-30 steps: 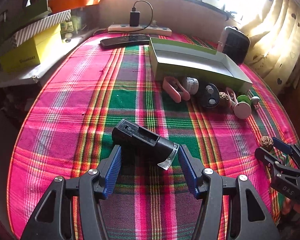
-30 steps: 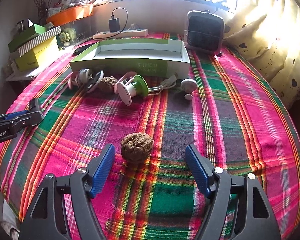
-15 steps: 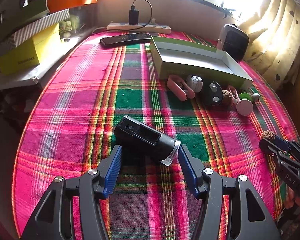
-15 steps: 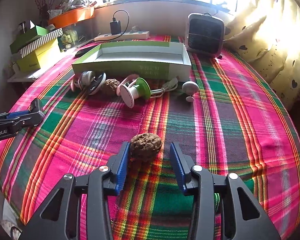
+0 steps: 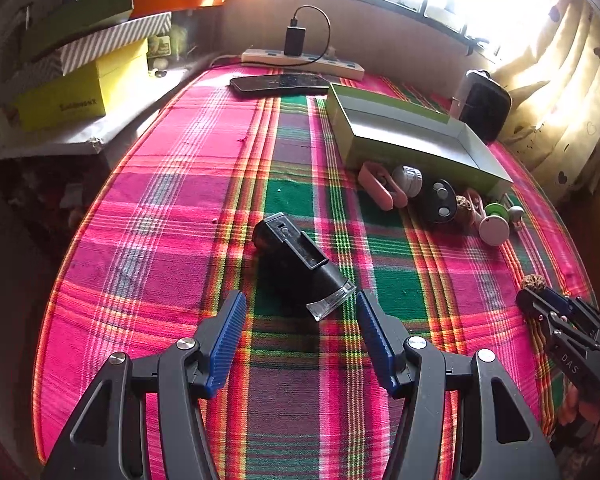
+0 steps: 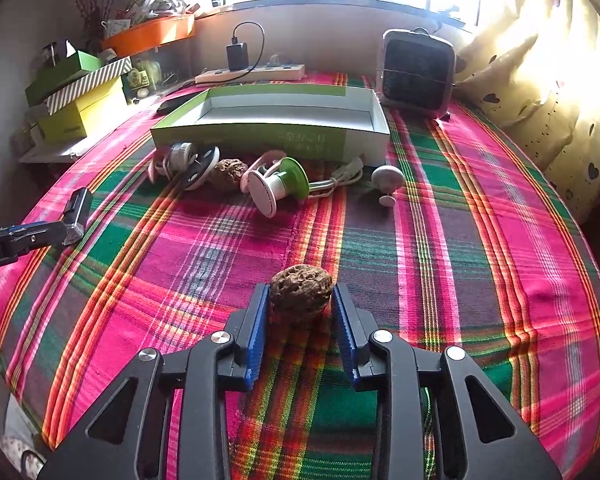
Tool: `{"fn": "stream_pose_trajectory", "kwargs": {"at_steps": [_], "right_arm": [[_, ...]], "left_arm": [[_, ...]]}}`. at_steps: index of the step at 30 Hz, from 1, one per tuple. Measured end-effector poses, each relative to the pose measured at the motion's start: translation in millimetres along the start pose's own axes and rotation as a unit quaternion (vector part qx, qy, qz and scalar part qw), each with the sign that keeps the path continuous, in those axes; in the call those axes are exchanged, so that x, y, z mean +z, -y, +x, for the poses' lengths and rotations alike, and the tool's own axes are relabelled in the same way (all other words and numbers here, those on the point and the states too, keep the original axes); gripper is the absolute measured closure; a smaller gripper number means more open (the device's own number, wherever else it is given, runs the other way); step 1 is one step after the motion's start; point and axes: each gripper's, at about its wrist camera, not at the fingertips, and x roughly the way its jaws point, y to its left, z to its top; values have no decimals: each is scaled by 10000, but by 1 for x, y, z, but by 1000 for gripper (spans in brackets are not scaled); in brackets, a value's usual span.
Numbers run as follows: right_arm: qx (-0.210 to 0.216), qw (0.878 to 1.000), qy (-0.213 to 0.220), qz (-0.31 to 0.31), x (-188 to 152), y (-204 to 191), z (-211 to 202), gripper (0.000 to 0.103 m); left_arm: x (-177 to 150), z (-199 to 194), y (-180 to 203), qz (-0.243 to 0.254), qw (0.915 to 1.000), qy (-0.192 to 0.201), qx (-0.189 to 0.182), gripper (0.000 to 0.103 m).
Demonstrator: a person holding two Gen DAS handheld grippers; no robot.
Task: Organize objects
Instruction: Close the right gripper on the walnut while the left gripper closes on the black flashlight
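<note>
A wrinkled brown walnut [image 6: 301, 294] rests on the plaid tablecloth between the blue pads of my right gripper [image 6: 300, 300]. Its jaws are closing and both pads touch the walnut's sides. From the left wrist view the same walnut [image 5: 534, 281] shows at the tips of the right gripper [image 5: 556, 312]. My left gripper [image 5: 300, 306] is open, and the clear end of a black device [image 5: 296, 252] lies between its fingertips without touching them. The right wrist view has the left gripper [image 6: 60, 232] at the black device [image 6: 78, 210].
An open green box [image 6: 260, 136] stands at the back. In front of it lie a pink clip [image 5: 380, 186], a silver cap [image 5: 410, 178], a black disc [image 5: 440, 202], a second walnut [image 6: 230, 170], a green-and-white spool [image 6: 278, 186] and a white knob [image 6: 387, 178]. A small heater [image 6: 416, 72] stands back right.
The right gripper's jaws have come in from wide open to the sides of the walnut. The left gripper has stayed open at the black device.
</note>
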Motion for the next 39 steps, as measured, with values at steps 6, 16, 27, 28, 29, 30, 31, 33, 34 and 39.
{"fn": "stream_pose_trajectory", "kwargs": {"at_steps": [6, 16, 27, 28, 29, 30, 31, 33, 34, 39], "right_arm": [[32, 10000, 7, 4, 0, 1, 0, 70], [84, 10000, 31, -5, 2, 2, 1, 70], [145, 9999, 6, -4, 5, 3, 4, 70], [152, 9999, 3, -4, 4, 3, 4, 70], [158, 9999, 0, -3, 5, 3, 4, 70], [167, 9999, -4, 0, 5, 3, 4, 70], [173, 9998, -6, 3, 5, 3, 4, 70], [177, 9998, -10, 9, 5, 4, 4, 70], [181, 9998, -15, 14, 5, 4, 5, 70], [190, 9998, -28, 22, 6, 4, 5, 70]], "left_arm": [[6, 8, 18, 155, 9999, 2, 75, 46], [11, 24, 16, 227, 9985, -144, 468, 46], [14, 23, -4, 173, 9976, -147, 649, 46], [15, 24, -6, 161, 9974, -155, 682, 46], [17, 25, -8, 131, 9973, -157, 708, 47], [19, 26, -9, 118, 9972, -159, 727, 47], [20, 27, -10, 121, 9969, -164, 754, 47], [22, 30, -9, 186, 9964, -155, 811, 47], [23, 31, -8, 230, 9962, -124, 835, 46], [25, 32, -9, 222, 9963, -69, 825, 47]]}}
